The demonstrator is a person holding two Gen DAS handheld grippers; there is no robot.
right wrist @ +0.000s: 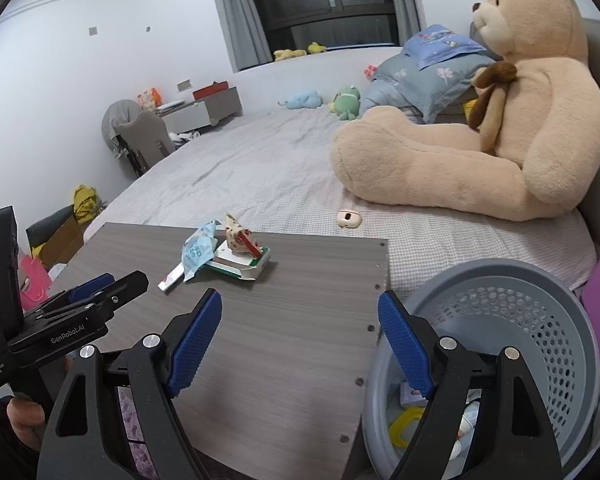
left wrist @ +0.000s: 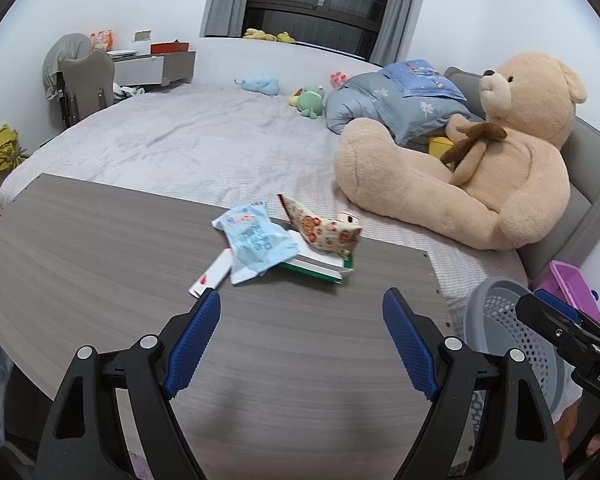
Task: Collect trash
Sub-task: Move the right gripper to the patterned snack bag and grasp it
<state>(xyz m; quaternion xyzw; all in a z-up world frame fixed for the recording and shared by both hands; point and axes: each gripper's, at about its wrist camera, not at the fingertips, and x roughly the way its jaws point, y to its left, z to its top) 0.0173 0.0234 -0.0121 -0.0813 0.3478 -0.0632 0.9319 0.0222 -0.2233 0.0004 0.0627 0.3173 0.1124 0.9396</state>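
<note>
**Two open grippers, trash pile mid-board**

Left gripper (left wrist: 300, 340): jaws apart, empty. Trash sits centre frame on board (left wrist: 100, 264): white strip (left wrist: 210, 278), blue wrapper (left wrist: 256, 242), patterned wrapper (left wrist: 326, 232), flat box (left wrist: 320, 266). Wrappers look light, crinkly, slippery; pinch a raised edge. Box stiffer; take by rim. Right gripper (right wrist: 300, 340): jaws apart, empty; basket (right wrist: 512, 312) lower right. Writing: "GenRobot.AI" on left gripper, wrapper print unreadable.
</note>
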